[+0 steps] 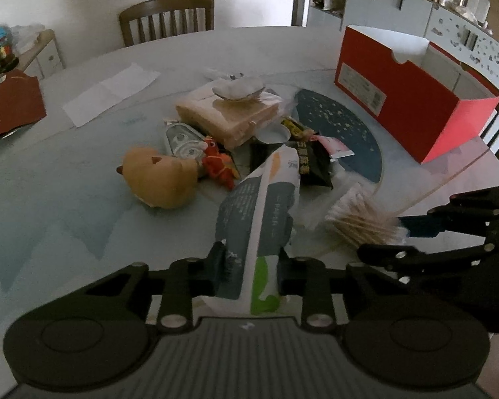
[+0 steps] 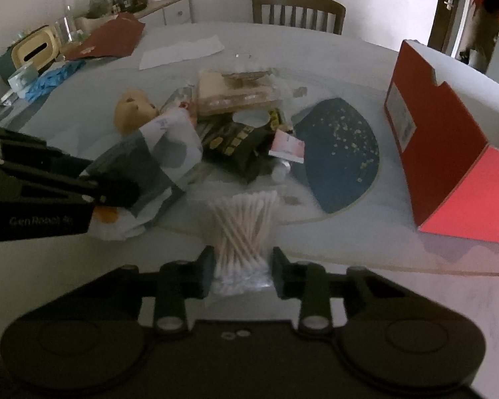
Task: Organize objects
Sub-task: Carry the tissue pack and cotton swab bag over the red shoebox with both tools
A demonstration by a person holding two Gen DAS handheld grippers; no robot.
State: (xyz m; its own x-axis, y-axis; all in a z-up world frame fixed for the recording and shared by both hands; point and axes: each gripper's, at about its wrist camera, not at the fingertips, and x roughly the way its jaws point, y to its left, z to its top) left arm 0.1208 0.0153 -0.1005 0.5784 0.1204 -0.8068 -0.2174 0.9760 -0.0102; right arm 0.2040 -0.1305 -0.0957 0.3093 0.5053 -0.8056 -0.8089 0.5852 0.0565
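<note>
Left wrist: left hand-held gripper [image 1: 251, 267] angled down, clamps tissue pack [image 1: 259, 212]; right hand-held gripper [image 2: 243, 267] seemingly pinches cotton swabs [image 2: 243, 222].

The round, pale counter [image 1: 83, 199] carries a heap at its middle: a tan plush toy [image 1: 159, 176], a grey-and-white packet [image 1: 259, 206], a black snack bag [image 1: 307, 163] and a bundle of cotton swabs [image 2: 246, 222]. A dark fan-shaped mat [image 2: 342, 146] lies beside them, a red box [image 1: 409, 106] stands near the edge, and a white paper sheet [image 1: 111, 91] lies apart.

On the table [image 1: 66, 179], the cotton swabs [image 1: 362, 222] lie right of the pouch [image 1: 259, 206], the box [image 1: 412, 99] behind them.
</note>
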